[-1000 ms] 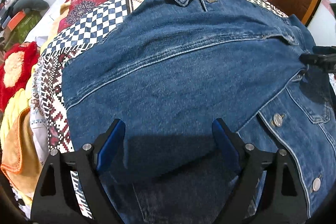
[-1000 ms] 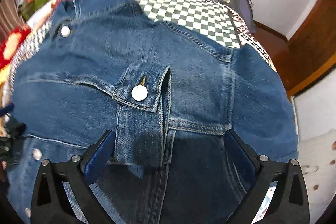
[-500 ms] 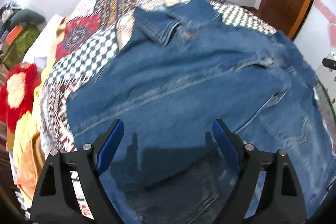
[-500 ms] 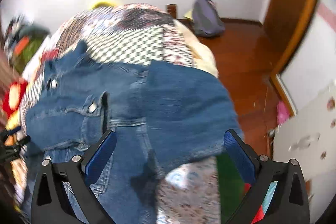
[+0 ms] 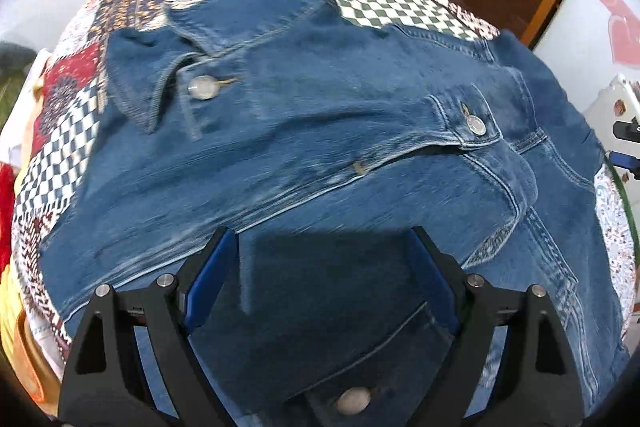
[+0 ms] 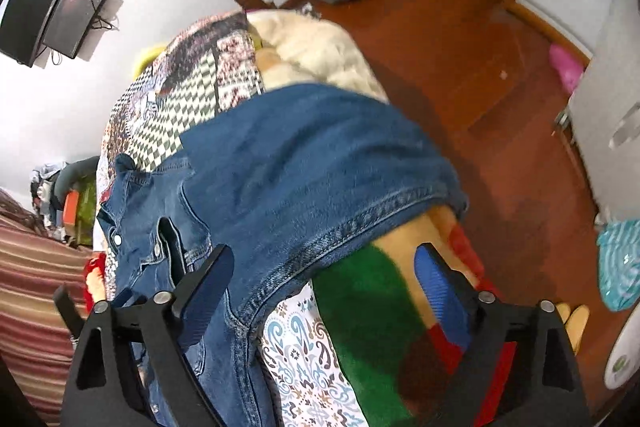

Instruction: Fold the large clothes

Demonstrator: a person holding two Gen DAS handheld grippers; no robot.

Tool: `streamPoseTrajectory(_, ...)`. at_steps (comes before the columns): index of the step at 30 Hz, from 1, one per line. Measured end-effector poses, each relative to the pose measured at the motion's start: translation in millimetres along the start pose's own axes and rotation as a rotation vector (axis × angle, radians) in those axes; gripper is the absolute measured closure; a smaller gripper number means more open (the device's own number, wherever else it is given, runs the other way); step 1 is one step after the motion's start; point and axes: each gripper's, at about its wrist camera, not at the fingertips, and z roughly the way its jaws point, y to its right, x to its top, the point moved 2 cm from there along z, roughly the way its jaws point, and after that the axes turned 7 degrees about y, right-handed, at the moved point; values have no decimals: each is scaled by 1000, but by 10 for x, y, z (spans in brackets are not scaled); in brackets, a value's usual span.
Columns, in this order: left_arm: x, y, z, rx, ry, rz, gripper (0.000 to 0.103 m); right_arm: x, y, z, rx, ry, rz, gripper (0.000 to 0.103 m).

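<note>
Lying spread front-up across the patchwork-patterned bedspread (image 5: 76, 131), the blue denim jacket (image 5: 320, 155) fills most of the left wrist view, its collar (image 5: 148, 79) toward 10 o'clock and a buttoned chest pocket flap (image 5: 472, 123) toward 2 o'clock. The left gripper (image 5: 324, 283) hovers over the jacket's lower front at 6 o'clock, released, blue pads spread wide with nothing between them. In the right wrist view, the right gripper (image 6: 324, 291) is likewise released, above the jacket's stitched edge (image 6: 340, 235) draping off the bed's side. Red wooden floor (image 6: 460, 47) lies toward 1 o'clock.
</note>
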Motion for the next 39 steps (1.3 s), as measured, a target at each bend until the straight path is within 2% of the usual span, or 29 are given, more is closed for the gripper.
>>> streamPoseTrajectory(3,29,90,40,17,28,32,7,9,80,175,34,-32,59,23)
streamPoseTrajectory(7,44,204,111,37,51,79,4,85,181,305,48,-12,141,29)
streamPoseTrajectory(10,66,252,143,49,62,95,4,143,241,391,22,6,190,45)
streamPoseTrajectory(15,73,228,80,-2,50,53,4,217,206,372,-15,57,161,67)
streamPoseTrajectory(18,43,212,1,-20,50,37,4,241,84,244,-45,99,112,80)
streamPoseTrajectory(20,18,198,-71,-21,59,37,4,264,-62,129,-50,131,61,85)
streamPoseTrajectory(25,-12,116,-334,-19,103,28,4,293,-470,-192,4,215,-46,90)
streamPoseTrajectory(31,-17,-21,-722,-25,175,3,4,130,-1326,-528,95,281,-233,90)
streamPoseTrajectory(36,-73,-144,-1038,-30,237,-18,4,-189,-1927,-410,174,209,-350,90)
streamPoseTrajectory(39,-140,-211,-1173,-32,259,-26,4,-452,-2231,-214,156,164,-433,91)
